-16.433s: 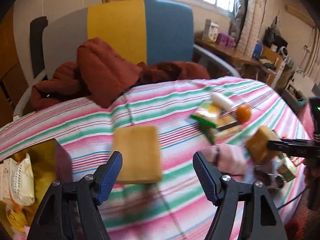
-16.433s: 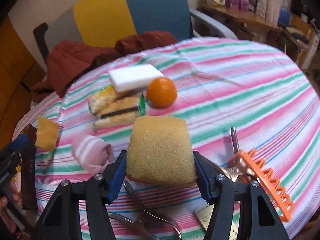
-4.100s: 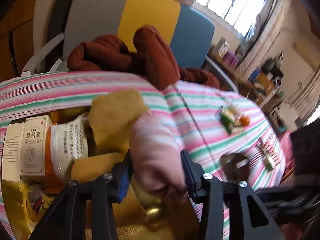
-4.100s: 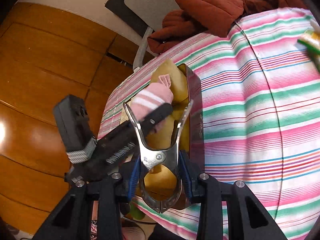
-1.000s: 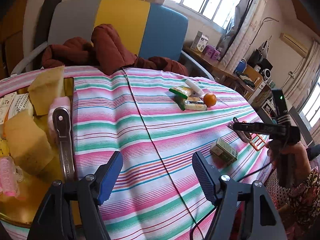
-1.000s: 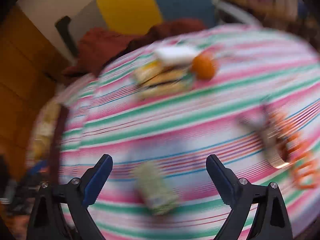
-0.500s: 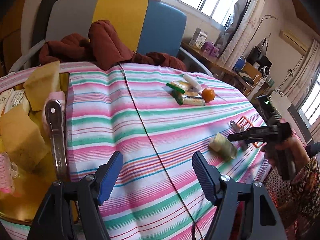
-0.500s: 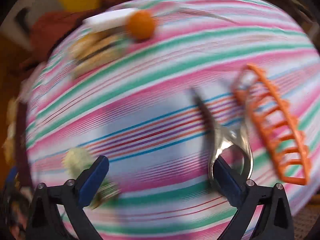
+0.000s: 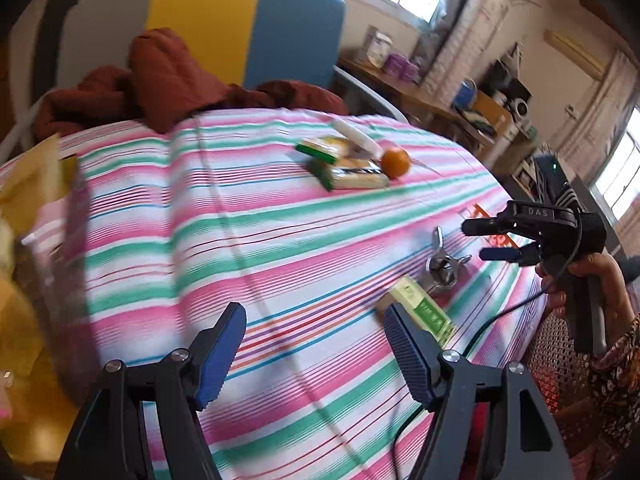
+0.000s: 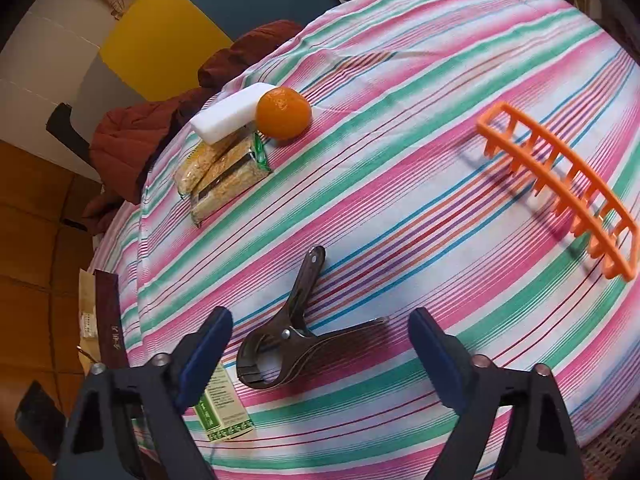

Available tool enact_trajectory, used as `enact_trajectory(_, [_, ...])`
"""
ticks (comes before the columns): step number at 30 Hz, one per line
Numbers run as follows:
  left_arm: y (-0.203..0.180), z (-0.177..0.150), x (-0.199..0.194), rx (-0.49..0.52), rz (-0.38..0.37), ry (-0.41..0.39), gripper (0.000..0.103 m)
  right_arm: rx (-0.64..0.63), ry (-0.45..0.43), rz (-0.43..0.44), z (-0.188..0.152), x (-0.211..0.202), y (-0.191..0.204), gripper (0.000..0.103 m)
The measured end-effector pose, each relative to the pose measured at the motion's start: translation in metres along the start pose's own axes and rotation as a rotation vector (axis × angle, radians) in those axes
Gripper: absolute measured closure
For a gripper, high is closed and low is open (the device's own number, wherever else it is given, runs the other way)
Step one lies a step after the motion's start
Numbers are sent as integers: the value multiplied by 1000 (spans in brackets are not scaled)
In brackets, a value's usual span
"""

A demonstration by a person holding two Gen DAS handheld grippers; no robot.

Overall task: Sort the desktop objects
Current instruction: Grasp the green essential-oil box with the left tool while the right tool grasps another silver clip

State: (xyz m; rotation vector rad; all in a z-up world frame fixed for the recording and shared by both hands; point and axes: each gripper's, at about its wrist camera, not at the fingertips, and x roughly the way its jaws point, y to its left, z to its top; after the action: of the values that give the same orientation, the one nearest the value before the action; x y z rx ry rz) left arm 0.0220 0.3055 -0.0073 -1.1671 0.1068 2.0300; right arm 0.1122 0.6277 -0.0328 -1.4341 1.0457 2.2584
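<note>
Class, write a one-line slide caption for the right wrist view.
Open right gripper poised over a metal clamp on the striped tablecloth.

Striped tablecloth (image 10: 400,128) covering a table. Resting on it: orange (image 10: 283,113), white block (image 10: 228,114), snack packets (image 10: 224,172), metal clamp (image 10: 296,336), orange comb (image 10: 560,184), green box (image 10: 222,412).

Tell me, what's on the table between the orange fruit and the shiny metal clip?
Nothing: between the orange and the metal clip only bare striped tablecloth shows, clearest in the right wrist view.
</note>
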Motion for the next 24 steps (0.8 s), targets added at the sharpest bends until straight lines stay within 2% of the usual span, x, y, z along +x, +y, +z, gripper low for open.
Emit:
enact_trajectory(2, [-13,7,12,20,-24,35,30,-63,5,-32,-4,1,11,25])
enact_trajectory(6, [-41,17,41,47,-57,117,30,-236,32,-123,-16,9,33,32])
enact_trajectory(8, [-51,18,51,48,-69,149,30,-320,36,-171,-22,15,37,43])
enact_trajectory(10, [-63,16,62,68,-66,193,30,-390,41,-214,-24,21,42,46])
enact_trajectory(13, [-74,11,75,101,-63,244,30,-434,38,-206,-21,25,48,51])
enact_trajectory(14, [-76,9,77,108,-55,250,30,-437,30,-209,-19,23,49,63])
enact_trajectory(15, [-78,7,79,110,-53,255,30,-445,14,-217,-20,18,50,65])
enact_trajectory(18, [-78,6,90,100,-44,289,30,-487,-33,-208,-19,9,58,65])
enact_trajectory(20, [-78,4,93,132,-32,289,31,-507,4,-182,-19,18,65,65])
enact_trajectory(22, [-77,2,90,192,32,279,32,-537,45,-197,-25,31,71,64])
enact_trajectory(24, [-69,1,89,223,72,275,36,-535,30,-201,-24,35,73,64])
